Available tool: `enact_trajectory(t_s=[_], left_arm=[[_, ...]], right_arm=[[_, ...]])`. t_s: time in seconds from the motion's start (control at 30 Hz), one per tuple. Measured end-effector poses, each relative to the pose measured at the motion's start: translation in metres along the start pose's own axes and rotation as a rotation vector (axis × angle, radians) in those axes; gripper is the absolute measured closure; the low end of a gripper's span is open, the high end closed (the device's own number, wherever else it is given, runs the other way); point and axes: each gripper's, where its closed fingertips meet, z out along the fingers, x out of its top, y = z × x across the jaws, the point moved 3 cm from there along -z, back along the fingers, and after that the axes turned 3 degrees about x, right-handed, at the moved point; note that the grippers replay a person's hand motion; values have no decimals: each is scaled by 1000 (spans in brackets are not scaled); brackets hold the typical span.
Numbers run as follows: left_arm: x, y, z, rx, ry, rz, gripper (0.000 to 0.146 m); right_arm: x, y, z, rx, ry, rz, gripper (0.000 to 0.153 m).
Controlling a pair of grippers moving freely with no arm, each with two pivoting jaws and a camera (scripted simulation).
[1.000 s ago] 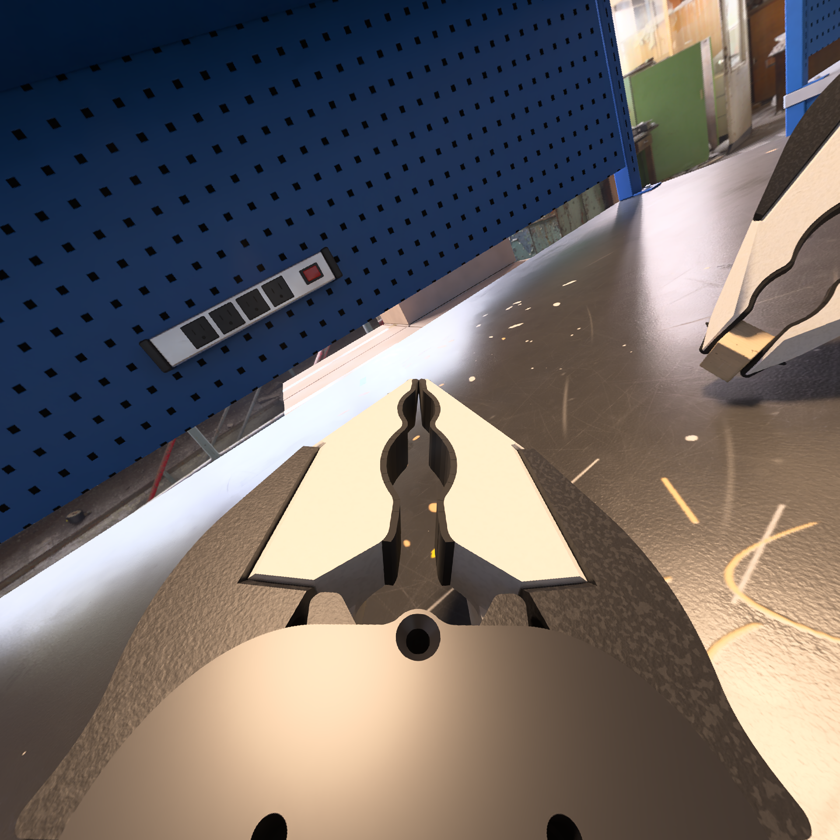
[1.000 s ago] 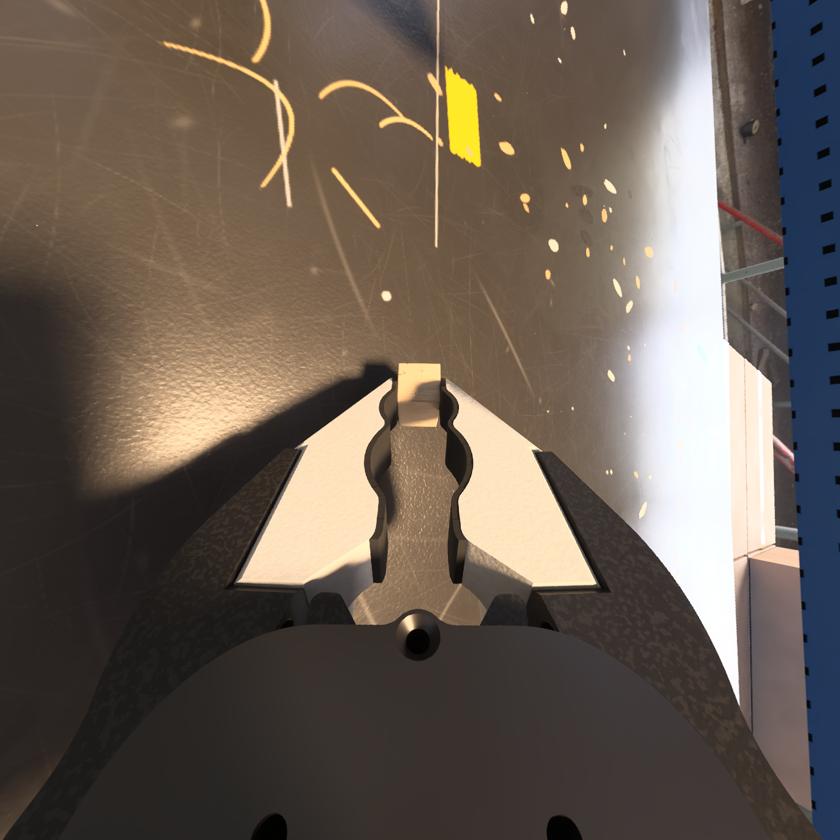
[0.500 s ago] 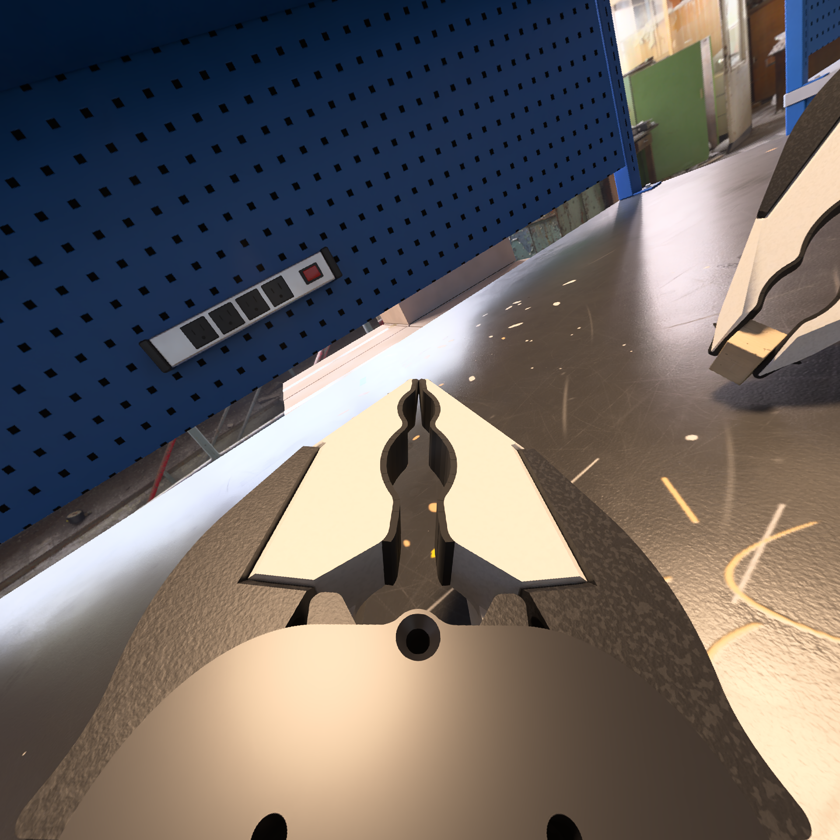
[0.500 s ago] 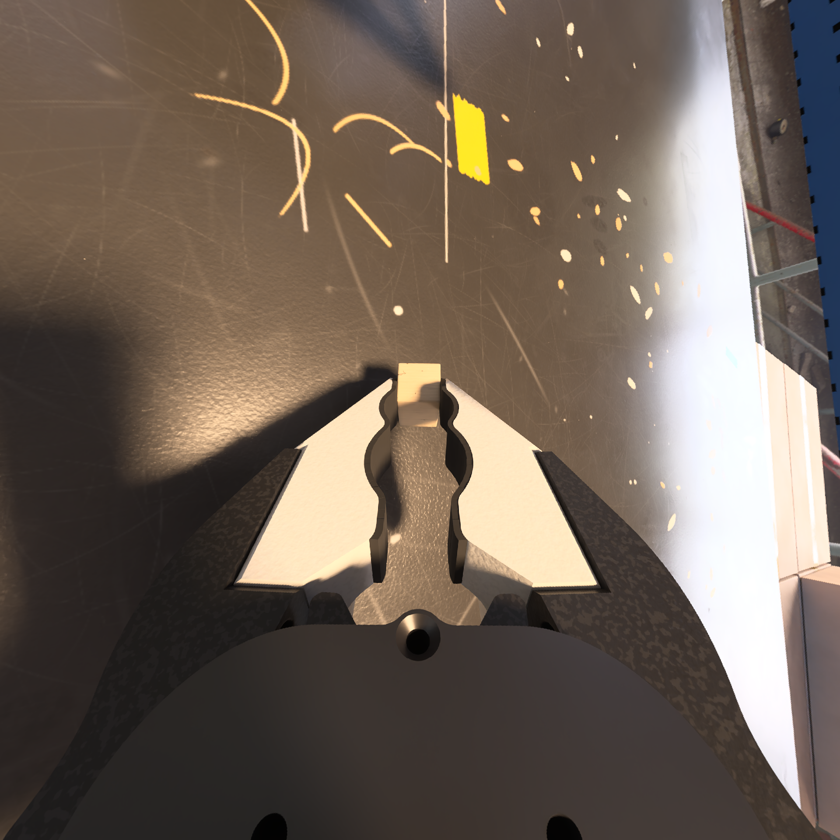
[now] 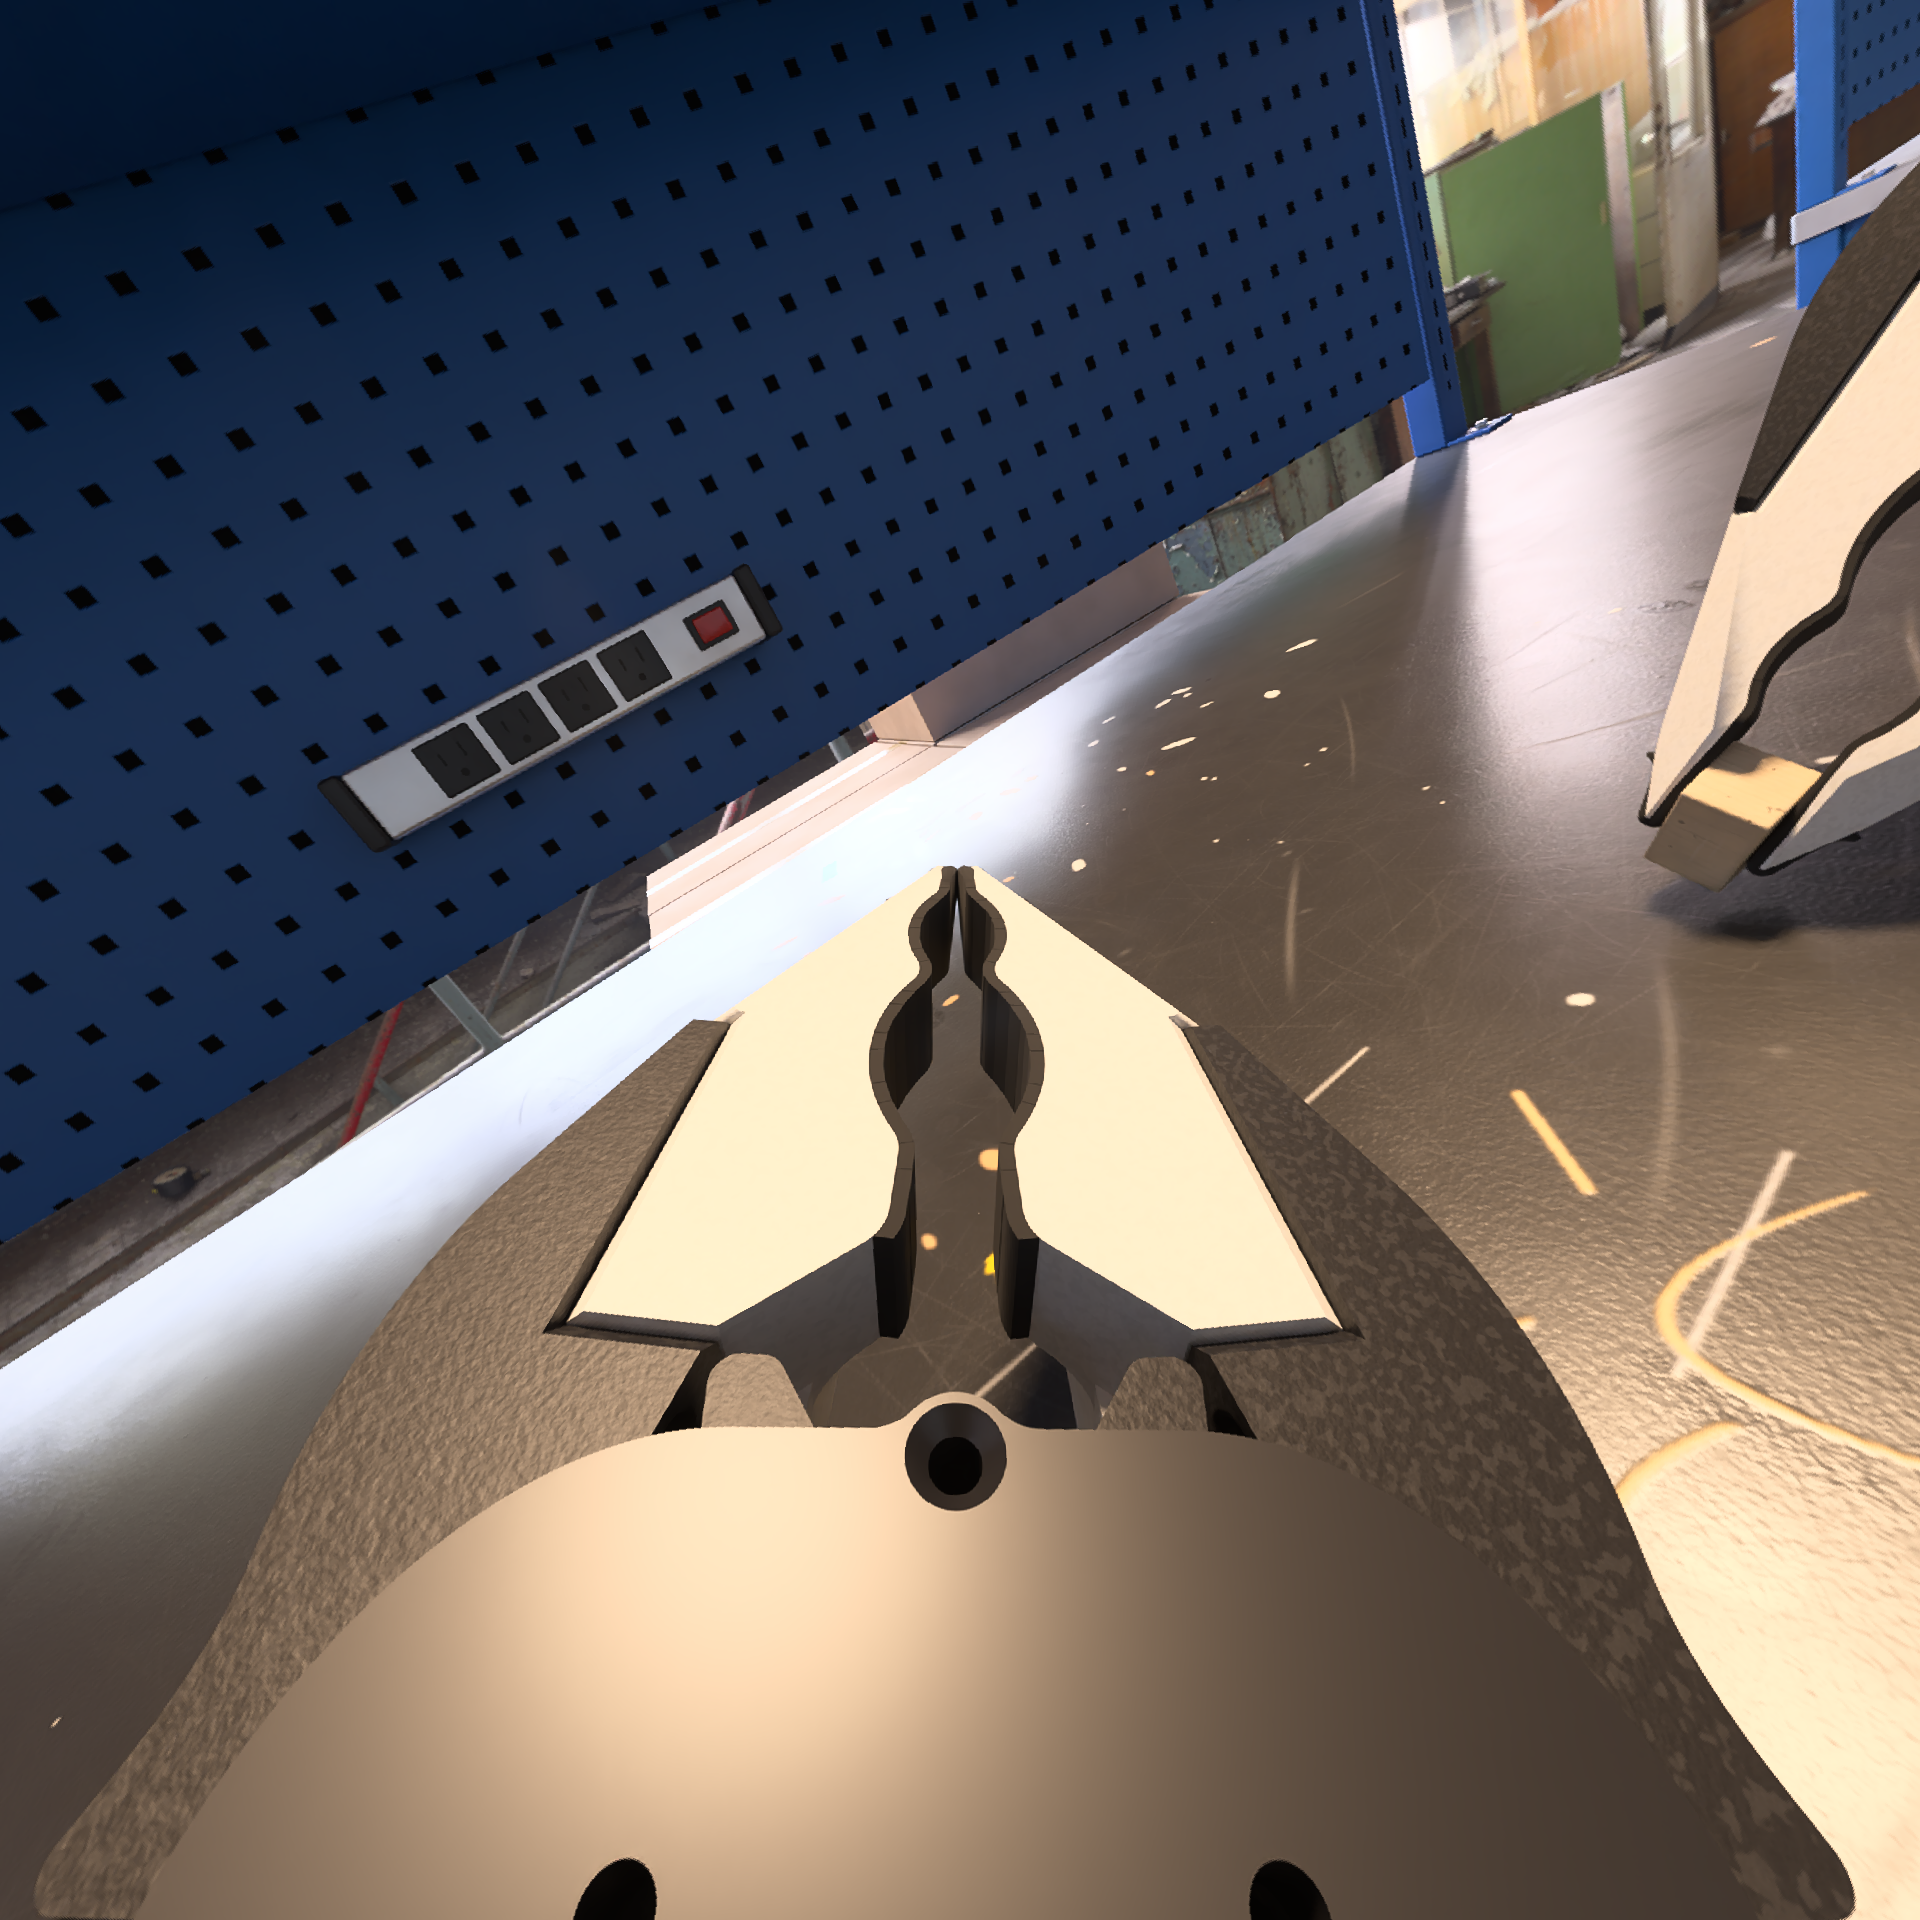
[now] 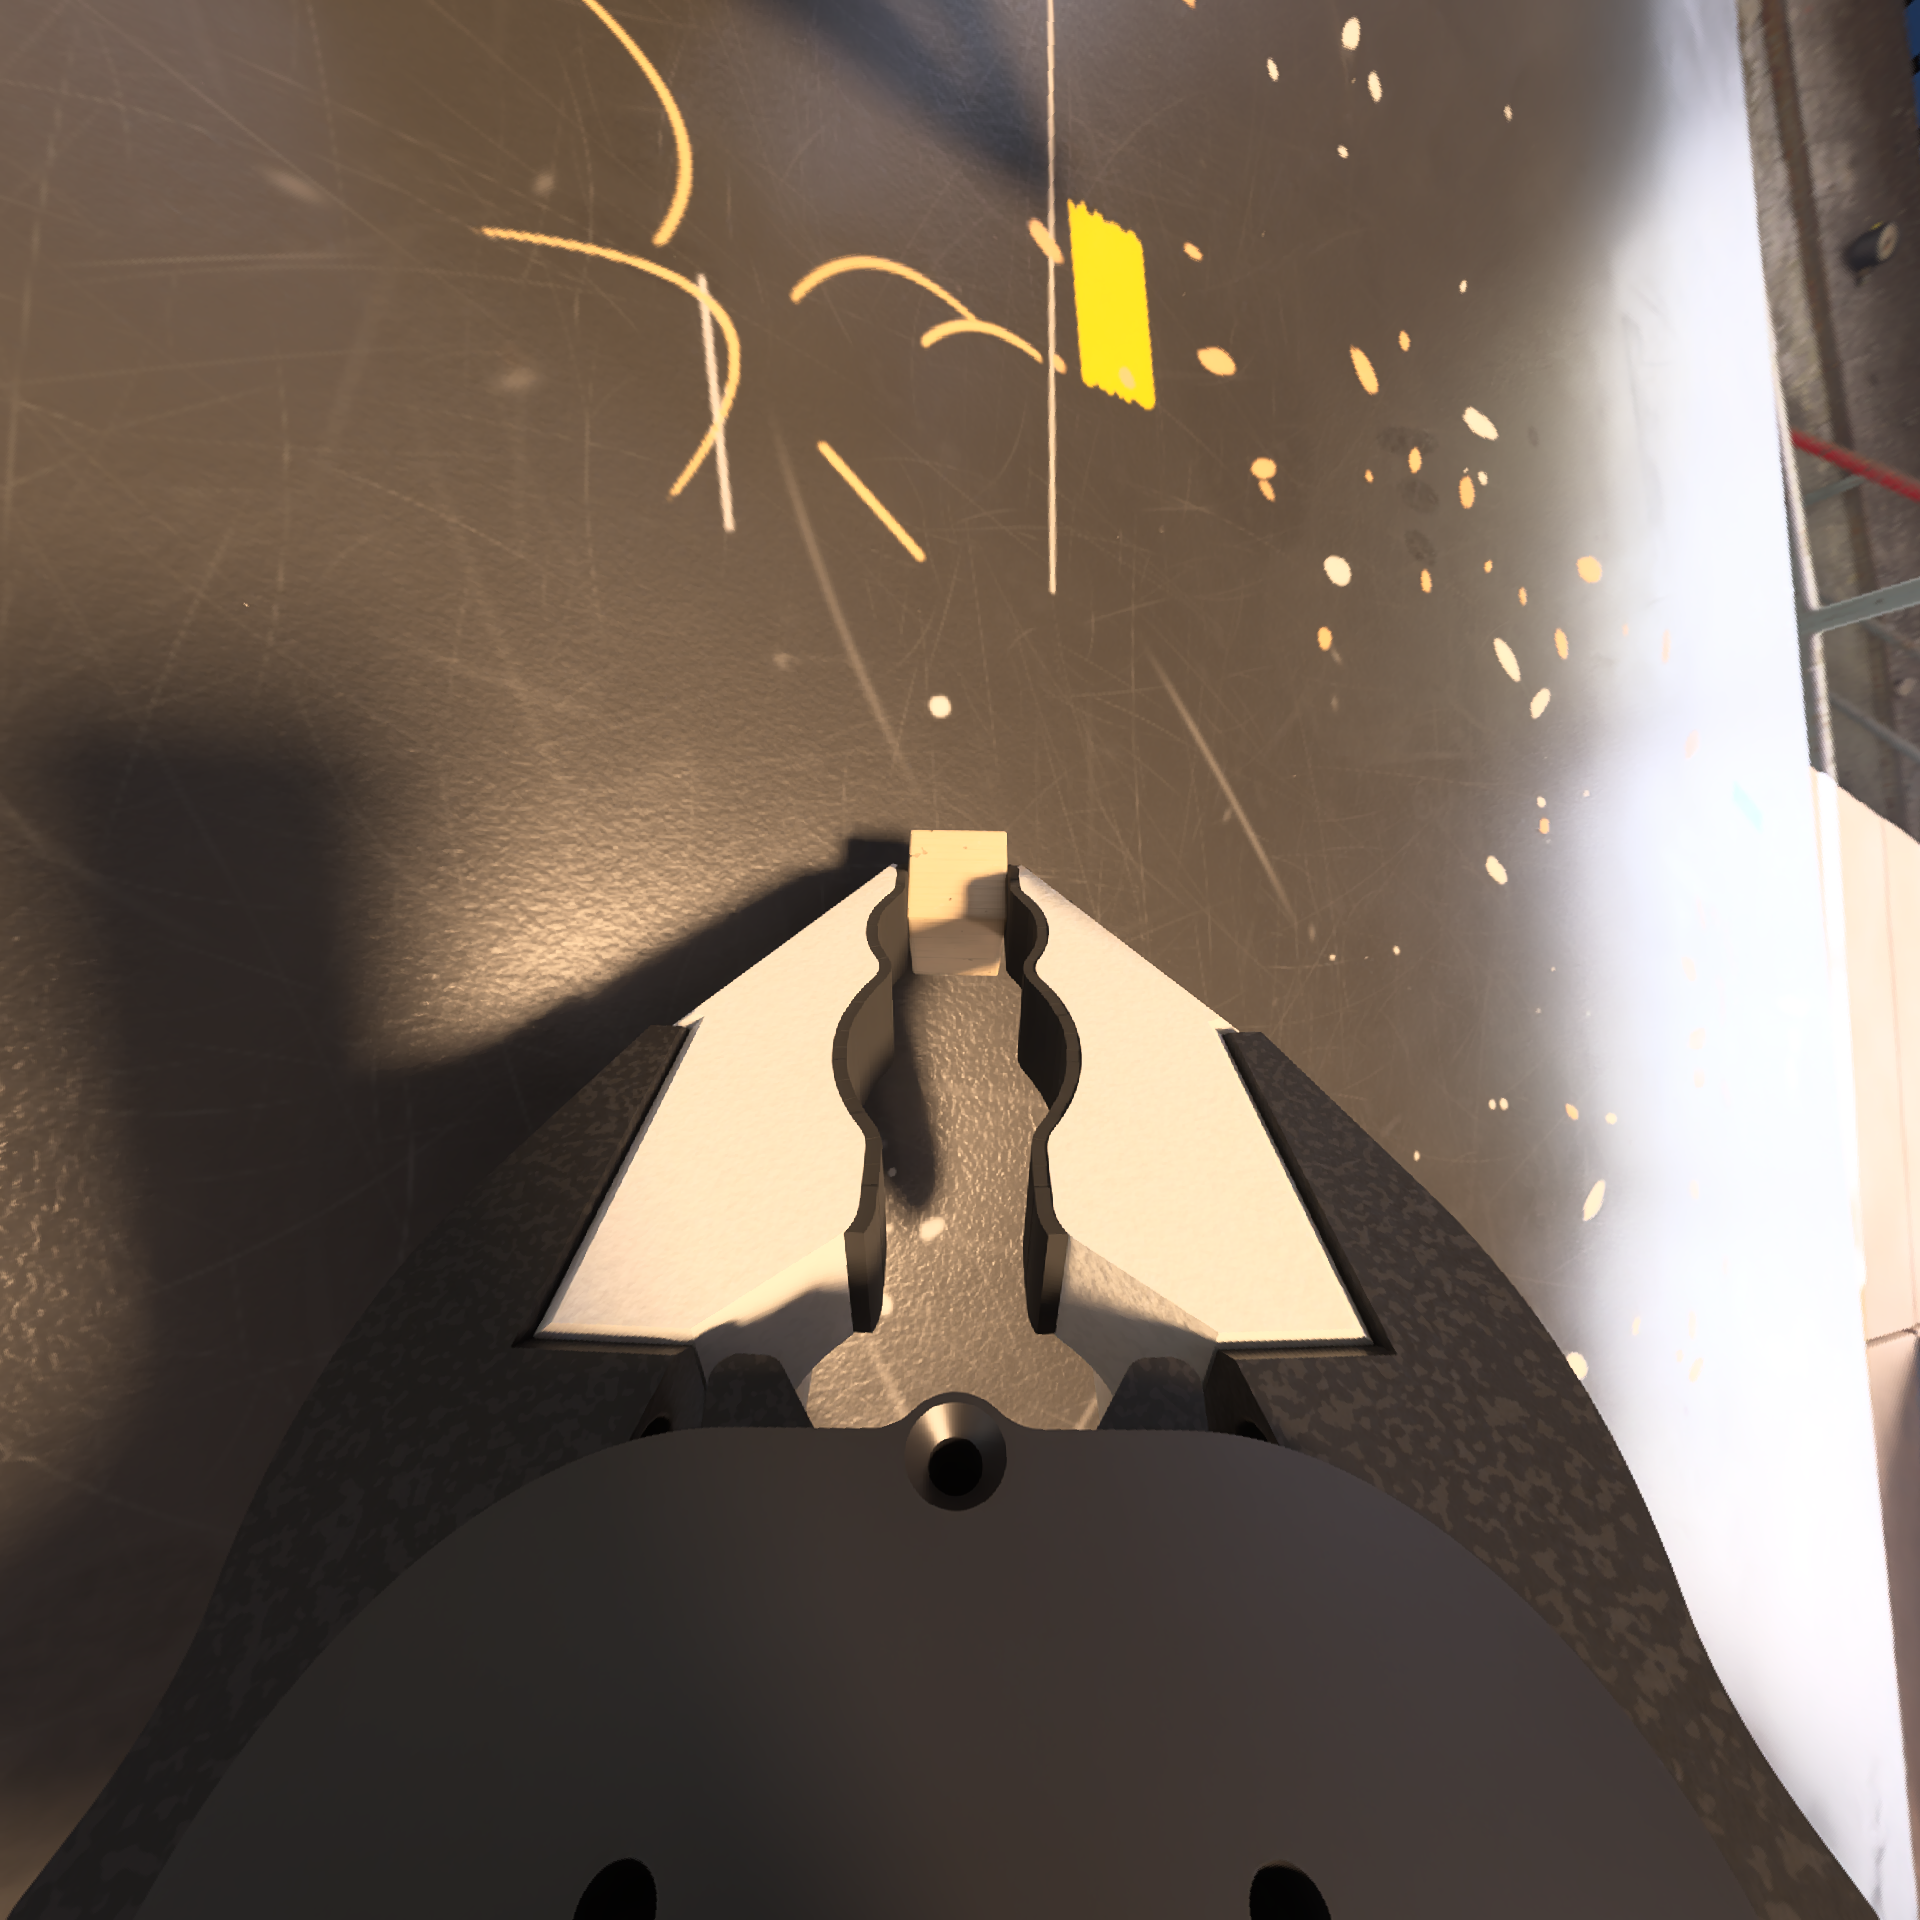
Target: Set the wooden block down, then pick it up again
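The right tool (image 6: 957, 883) is clamping the wooden block (image 6: 957, 902) at its tips and has been sinking toward the scratched tabletop (image 6: 416, 623), nearly touching; release looks imminent. The left tool (image 5: 957, 883) is sitting closed, empty, well apart.

Scratched, paint-flecked dark workbench (image 6: 416, 520) with yellow tape patch (image 6: 1112, 307)
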Motion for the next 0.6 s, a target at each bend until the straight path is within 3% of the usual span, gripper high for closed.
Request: enact_trajectory(t_s=[0.6], left_arm=[[0,0,0,0,0,0,146]], right_arm=[[-2,0,1,36,-11,98,135]])
